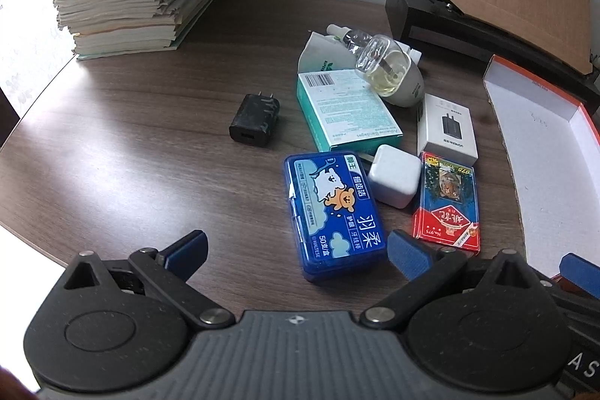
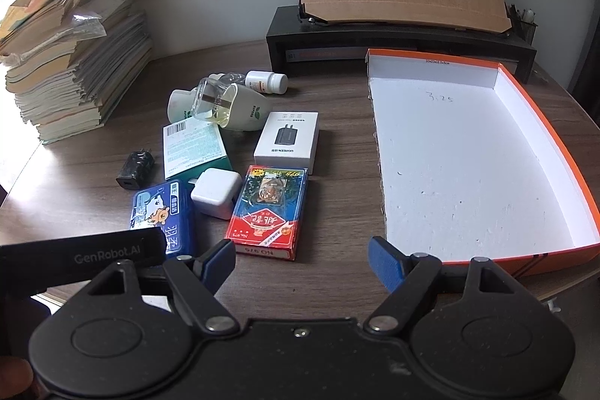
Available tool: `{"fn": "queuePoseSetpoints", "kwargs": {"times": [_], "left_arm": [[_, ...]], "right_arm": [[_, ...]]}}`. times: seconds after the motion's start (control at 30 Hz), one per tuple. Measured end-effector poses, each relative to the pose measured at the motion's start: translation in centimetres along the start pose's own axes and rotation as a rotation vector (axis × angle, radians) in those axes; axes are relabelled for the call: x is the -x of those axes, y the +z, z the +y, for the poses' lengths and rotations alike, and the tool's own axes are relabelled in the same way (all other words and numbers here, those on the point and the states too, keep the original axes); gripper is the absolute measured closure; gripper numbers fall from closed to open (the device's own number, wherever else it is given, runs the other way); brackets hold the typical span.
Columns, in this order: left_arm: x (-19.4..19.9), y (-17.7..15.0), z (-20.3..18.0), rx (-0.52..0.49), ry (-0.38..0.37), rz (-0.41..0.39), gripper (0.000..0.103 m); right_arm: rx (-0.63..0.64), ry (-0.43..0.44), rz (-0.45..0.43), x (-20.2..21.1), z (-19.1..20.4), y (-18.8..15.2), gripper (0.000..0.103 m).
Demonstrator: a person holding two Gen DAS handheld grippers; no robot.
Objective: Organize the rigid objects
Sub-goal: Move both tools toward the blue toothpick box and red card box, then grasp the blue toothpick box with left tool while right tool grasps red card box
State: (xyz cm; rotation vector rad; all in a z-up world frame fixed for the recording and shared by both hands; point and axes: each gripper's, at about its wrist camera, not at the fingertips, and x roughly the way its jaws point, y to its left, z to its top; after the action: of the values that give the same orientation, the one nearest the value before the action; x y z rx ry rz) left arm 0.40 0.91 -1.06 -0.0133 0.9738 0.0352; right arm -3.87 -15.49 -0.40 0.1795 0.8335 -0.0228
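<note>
So the clutter to sort is bunched mid-counter: blue floss box (image 1: 333,216), red card deck (image 2: 268,208), white charger cube (image 2: 216,192), green carton (image 1: 347,109), white adapter box (image 2: 288,139), black plug (image 1: 255,120), plus an oil diffuser (image 2: 221,105) and pill bottle (image 2: 267,81) further back. The open orange tray (image 2: 545,122) sits toward the counter's right edge, nothing in it yet.

The bit that matters: the floss box lies dead ahead of the left gripper (image 1: 296,252), right between its wide-open jaws, long axis pointing away from it. The right gripper (image 2: 302,255) is also spread wide, holding nothing, with the card deck just ahead-left. I'd guess the left one takes the floss box first, since it's closer.
</note>
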Motion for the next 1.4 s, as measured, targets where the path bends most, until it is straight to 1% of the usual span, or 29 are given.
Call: {"fn": "queuePoseSetpoints", "kwargs": {"times": [0.13, 0.3, 0.47, 0.7, 0.83, 0.97, 1.1, 1.3, 1.37, 1.4], "left_arm": [[0.0, 0.0, 0.1, 0.005, -0.013, 0.005, 0.0], [0.0, 0.0, 0.1, 0.001, -0.007, 0.004, 0.0], [-0.1, 0.0, 0.0, -0.001, -0.009, -0.005, 0.0], [-0.5, 0.0, 0.0, -0.005, -0.002, -0.004, 0.0], [-0.8, 0.1, 0.0, -0.002, -0.009, 0.011, 0.0], [-1.1, 0.3, -0.2, -0.005, -0.012, 0.005, 0.0], [-1.7, 0.6, -0.5, -0.009, -0.002, -0.011, 0.0], [-3.5, 1.0, -0.5, -0.012, -0.02, 0.015, 0.0], [-4.1, 1.0, -0.5, -0.023, -0.026, 0.013, 0.0], [-4.4, 1.0, -0.4, -0.029, -0.033, 0.014, 0.004]], "right_arm": [[-0.011, 0.005, 0.014, 0.1, 0.0, -0.1, 0.011], [0.004, -0.015, 0.004, 0.1, 0.1, -0.2, 0.011], [-0.016, 0.005, -0.021, 0.0, 0.0, -0.2, 0.011], [-0.017, 0.007, -0.014, -0.4, -0.2, -0.3, 0.011], [-0.025, 0.007, -0.012, -0.7, -0.2, -0.2, 0.011], [-0.027, 0.001, -0.009, -1.0, -0.3, -0.1, 0.011], [-0.03, 0.004, -0.011, -1.3, -0.4, 0.0, 0.011], [-0.033, 0.001, -0.005, -2.0, -0.4, 0.3, 0.011], [-0.034, -0.001, 0.001, -2.3, -0.4, 0.5, 0.011], [-0.034, -0.002, 0.003, -2.5, -0.5, 0.5, 0.011]]}}
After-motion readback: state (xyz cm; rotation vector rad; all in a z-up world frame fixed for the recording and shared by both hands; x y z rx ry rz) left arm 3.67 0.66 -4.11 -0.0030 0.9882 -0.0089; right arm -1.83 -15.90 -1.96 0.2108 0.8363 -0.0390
